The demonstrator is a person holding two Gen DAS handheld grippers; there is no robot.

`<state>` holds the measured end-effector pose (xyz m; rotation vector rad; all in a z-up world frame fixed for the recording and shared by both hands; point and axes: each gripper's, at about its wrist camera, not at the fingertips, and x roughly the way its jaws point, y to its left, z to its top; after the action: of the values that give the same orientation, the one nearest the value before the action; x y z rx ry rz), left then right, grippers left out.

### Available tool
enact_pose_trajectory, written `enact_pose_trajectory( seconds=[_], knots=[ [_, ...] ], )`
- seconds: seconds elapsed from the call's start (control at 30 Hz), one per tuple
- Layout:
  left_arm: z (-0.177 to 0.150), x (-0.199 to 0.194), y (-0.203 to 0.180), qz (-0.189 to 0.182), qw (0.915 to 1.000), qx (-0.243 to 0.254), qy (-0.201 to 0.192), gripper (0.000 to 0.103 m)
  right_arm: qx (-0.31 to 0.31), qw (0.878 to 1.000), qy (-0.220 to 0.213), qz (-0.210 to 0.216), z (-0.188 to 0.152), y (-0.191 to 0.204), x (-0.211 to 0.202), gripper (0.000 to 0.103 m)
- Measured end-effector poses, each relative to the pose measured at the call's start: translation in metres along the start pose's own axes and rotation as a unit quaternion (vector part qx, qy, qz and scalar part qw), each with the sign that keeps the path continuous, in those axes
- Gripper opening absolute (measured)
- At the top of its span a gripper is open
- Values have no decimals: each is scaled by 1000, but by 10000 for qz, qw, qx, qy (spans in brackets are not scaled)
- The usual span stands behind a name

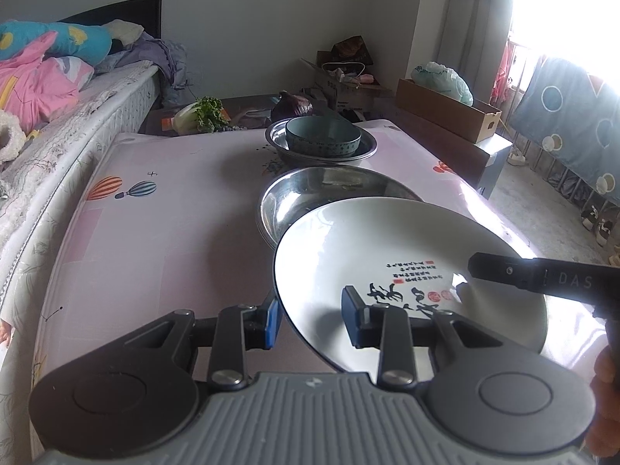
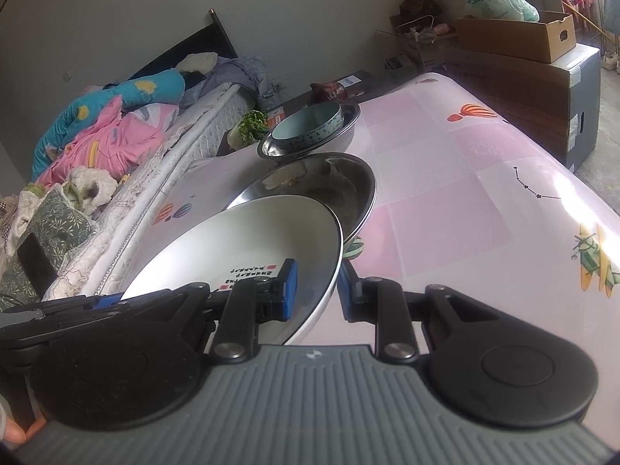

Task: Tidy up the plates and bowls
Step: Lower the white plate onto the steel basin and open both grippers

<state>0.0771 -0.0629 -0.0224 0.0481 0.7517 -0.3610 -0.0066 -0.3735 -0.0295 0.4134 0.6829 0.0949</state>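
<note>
Nearest, the left gripper (image 1: 310, 319) pinches the near-left rim of the white plate (image 1: 387, 255), and the right gripper (image 2: 317, 290) pinches its right rim. The plate hangs over the pink tablecloth (image 1: 174, 240), its far edge overlapping a steel basin (image 1: 310, 190). Beyond, a teal bowl (image 1: 323, 135) sits in another steel basin (image 1: 364, 151). Left runs a bed (image 1: 77, 124); right, open floor (image 1: 542, 201).
</note>
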Motion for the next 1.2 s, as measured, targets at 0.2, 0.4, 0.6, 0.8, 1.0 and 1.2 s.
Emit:
enact_pose_trajectory(
  seconds=[0.2,0.4,0.6,0.8,1.0,1.2],
  knots=[
    [14,30,0,-44,9996,-106,242,33,175,9997,155,-119,14,-11,25,22],
    [28,55,5,-26,9989,-228,406,33,217,9990,319,-209,30,-13,54,22],
    [41,72,11,115,9983,-297,484,33,201,9981,524,-266,46,-11,81,23],
    [49,80,16,165,9983,-327,448,33,61,9982,451,-390,59,-9,96,25],
    [53,80,17,93,9986,-331,405,33,145,9983,392,-394,63,-13,99,25],
    [53,77,14,81,9989,-277,376,46,259,9982,364,-398,61,-15,95,26]
  ],
)
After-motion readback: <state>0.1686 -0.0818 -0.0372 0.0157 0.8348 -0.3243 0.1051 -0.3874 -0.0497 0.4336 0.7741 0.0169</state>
